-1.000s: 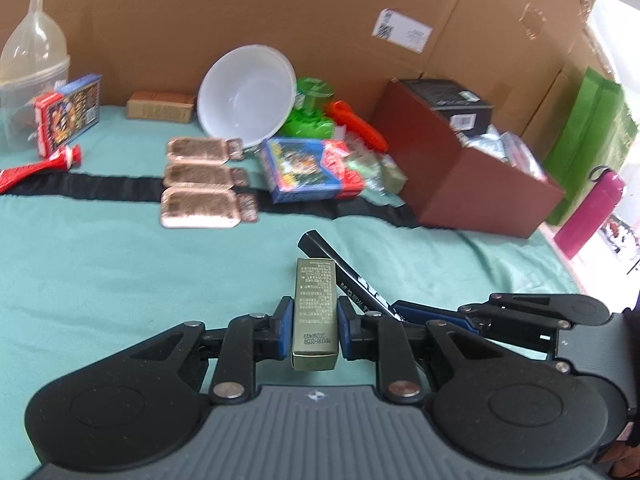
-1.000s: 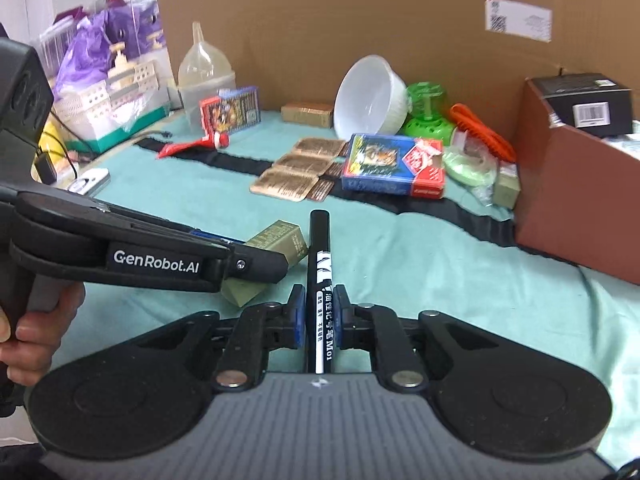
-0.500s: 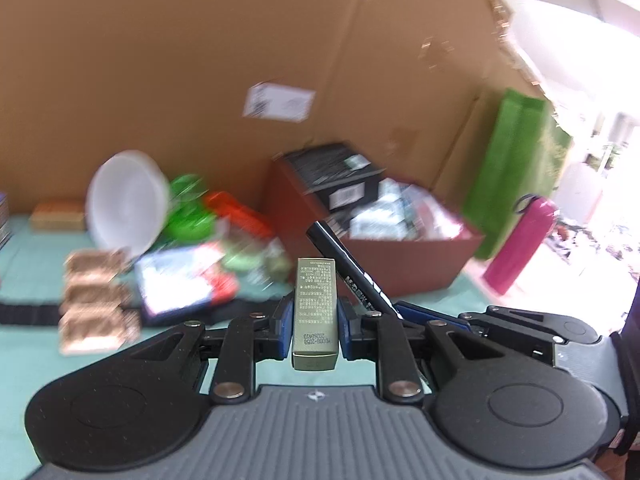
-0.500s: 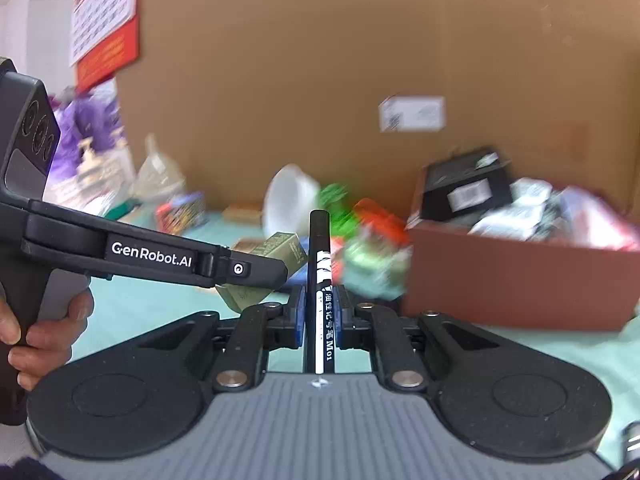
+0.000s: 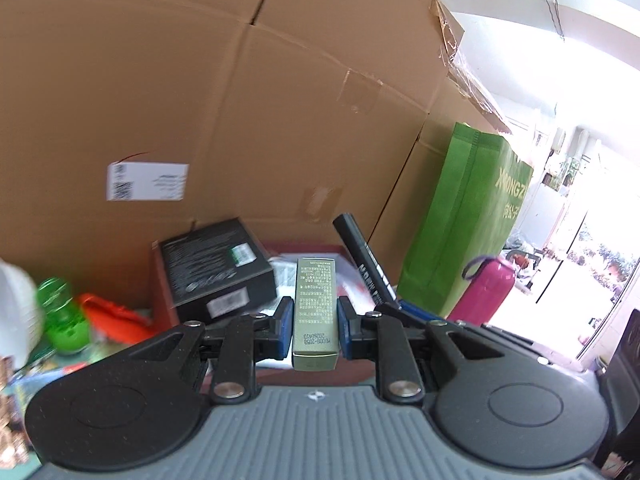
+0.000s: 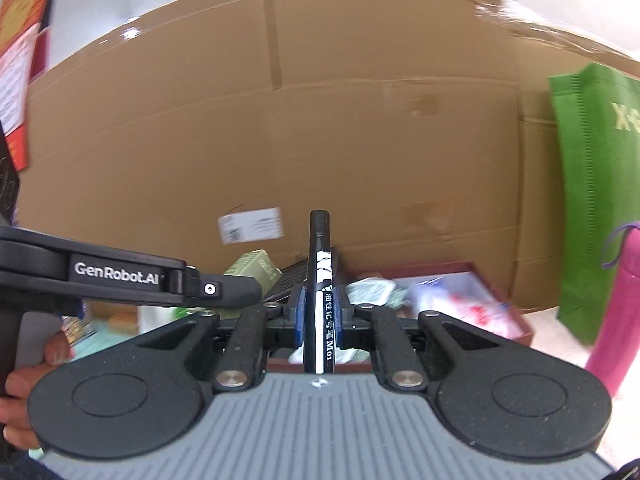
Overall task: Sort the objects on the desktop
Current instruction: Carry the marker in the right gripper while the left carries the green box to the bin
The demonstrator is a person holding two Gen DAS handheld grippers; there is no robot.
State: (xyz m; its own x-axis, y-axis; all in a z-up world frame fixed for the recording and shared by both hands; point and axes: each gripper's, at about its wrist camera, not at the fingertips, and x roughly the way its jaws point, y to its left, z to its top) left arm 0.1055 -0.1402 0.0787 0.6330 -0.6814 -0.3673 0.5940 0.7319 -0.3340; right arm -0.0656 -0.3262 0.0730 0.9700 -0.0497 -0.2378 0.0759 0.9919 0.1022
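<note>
My left gripper is shut on a slim olive-gold box, held lengthwise between the blue pads. My right gripper is shut on a black marker pen that sticks forward and up. Both hang in the air just in front of the dark red box, which holds a black carton and crumpled packets. The marker also shows to the right of the olive box in the left wrist view. The left gripper's arm and the olive box cross the right wrist view.
A tall cardboard wall stands behind the red box. A green bag and a pink bottle stand to its right. A white bowl, green toy and orange item lie left. A hand grips the left handle.
Both grippers have lifted off the green table and swung right toward the red box, which now lies close in front. Each keeps its hold on its object.
</note>
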